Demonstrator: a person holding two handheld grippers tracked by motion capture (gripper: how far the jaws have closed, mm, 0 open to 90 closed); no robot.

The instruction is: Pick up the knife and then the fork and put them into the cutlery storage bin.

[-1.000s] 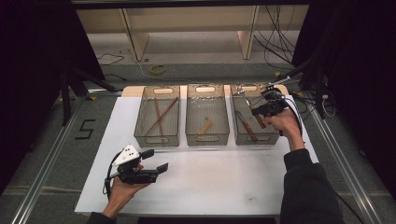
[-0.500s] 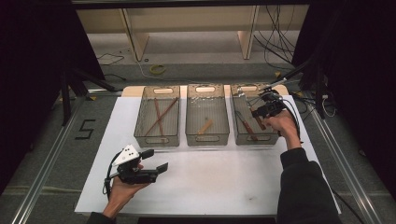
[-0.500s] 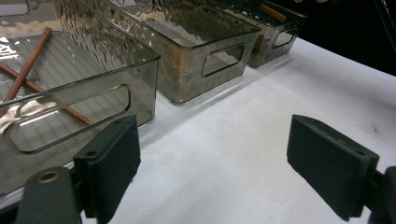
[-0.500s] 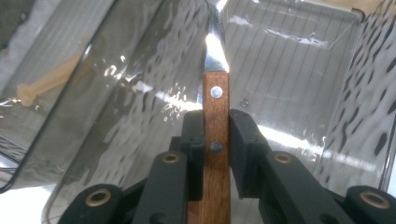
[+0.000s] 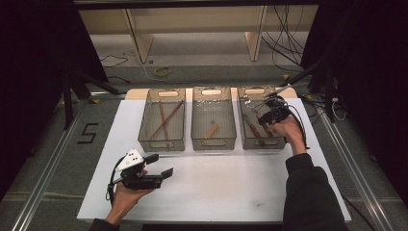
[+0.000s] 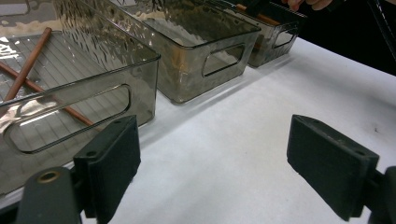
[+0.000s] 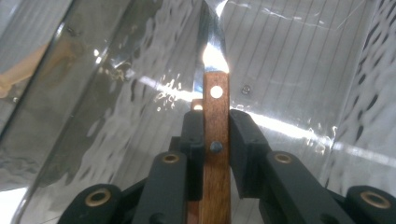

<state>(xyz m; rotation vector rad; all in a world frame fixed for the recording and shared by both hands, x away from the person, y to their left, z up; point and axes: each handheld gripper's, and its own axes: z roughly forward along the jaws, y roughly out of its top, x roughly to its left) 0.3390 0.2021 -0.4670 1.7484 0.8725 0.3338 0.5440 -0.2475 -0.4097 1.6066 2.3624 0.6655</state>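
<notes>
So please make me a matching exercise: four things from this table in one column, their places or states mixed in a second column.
1. knife
2. left gripper
3. crossed brown sticks
4. short wooden piece

a. in the middle bin
b. open, over the white sheet
c. in the left bin
d. clamped by its wooden handle in the right gripper

Pairs: 1-d, 2-b, 3-c, 4-a

Chopsticks (image 5: 163, 121) in left bin (image 5: 162, 142); wooden piece (image 5: 211, 130) in middle bin (image 5: 213, 142).
</notes>
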